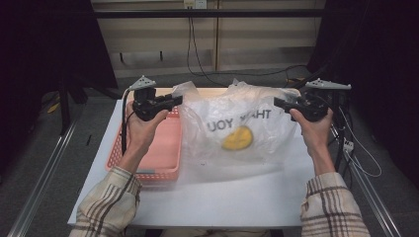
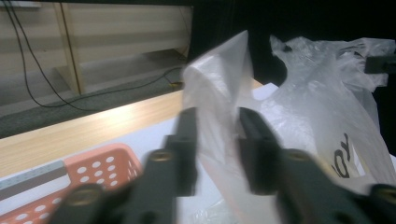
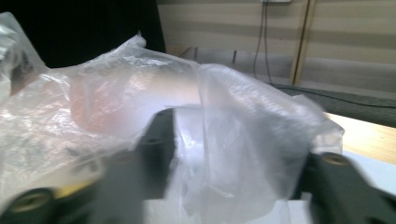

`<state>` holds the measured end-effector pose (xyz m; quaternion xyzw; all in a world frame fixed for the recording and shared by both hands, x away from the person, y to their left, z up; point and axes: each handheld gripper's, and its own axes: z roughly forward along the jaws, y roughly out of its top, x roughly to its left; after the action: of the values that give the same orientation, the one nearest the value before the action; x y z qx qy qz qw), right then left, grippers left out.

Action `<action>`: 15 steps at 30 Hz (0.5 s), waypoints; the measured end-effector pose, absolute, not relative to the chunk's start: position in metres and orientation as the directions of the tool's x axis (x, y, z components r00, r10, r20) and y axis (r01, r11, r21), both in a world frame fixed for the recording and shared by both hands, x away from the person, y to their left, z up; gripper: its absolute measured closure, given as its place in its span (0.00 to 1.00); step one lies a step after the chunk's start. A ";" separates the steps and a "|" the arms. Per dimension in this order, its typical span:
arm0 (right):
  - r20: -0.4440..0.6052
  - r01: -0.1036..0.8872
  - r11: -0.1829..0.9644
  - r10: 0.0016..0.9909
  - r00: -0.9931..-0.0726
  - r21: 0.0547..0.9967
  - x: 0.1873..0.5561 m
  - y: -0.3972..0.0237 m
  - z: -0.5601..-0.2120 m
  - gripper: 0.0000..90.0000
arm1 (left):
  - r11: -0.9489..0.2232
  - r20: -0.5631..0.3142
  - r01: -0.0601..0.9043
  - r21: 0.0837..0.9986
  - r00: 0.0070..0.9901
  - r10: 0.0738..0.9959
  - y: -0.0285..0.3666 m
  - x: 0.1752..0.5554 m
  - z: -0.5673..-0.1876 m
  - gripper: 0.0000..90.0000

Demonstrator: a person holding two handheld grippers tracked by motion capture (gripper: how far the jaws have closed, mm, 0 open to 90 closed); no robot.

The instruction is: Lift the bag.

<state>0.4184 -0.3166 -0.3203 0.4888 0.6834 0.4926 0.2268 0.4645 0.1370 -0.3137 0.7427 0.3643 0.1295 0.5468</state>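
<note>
Plastic bag [image 1: 237,126] on white table [image 1: 222,197], stretched between both grippers. Left gripper [image 1: 175,101] at bag's left handle, film between parted jaws, pads not pressing. Right gripper [image 1: 279,102] at right handle, jaws apart, film bunched between. Pink basket [image 1: 158,158] just left of bag.

Bag [image 1: 232,128]: thin clear plastic, crinkled, black lettering seen reversed, yellow round print. Lies spread on white table [image 1: 222,197], just right of the pink basket [image 1: 153,153]; both top handles raised.
</note>
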 end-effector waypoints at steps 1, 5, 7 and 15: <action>0.168 0.435 0.032 0.894 -0.414 0.900 0.415 -0.317 -0.319 0.38 | -0.141 -0.204 0.398 0.907 0.706 0.678 0.137 0.463 -0.312 0.67; 0.136 0.422 0.044 0.912 -0.387 0.906 0.402 -0.319 -0.312 0.22 | -0.133 -0.187 0.375 0.917 0.701 0.688 0.138 0.454 -0.307 0.35; 0.127 0.405 0.043 0.915 -0.384 0.913 0.395 -0.323 -0.309 0.18 | -0.125 -0.193 0.373 0.920 0.706 0.681 0.140 0.450 -0.304 0.26; 0.114 0.389 0.044 0.920 -0.375 0.920 0.363 -0.329 -0.318 0.16 | -0.157 -0.125 0.312 0.937 0.719 0.684 0.147 0.419 -0.306 0.07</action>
<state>0.3627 -0.3289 -0.3179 0.4887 0.6695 0.4891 0.2716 0.4186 0.1475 -0.3057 0.7420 0.3356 0.1669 0.5559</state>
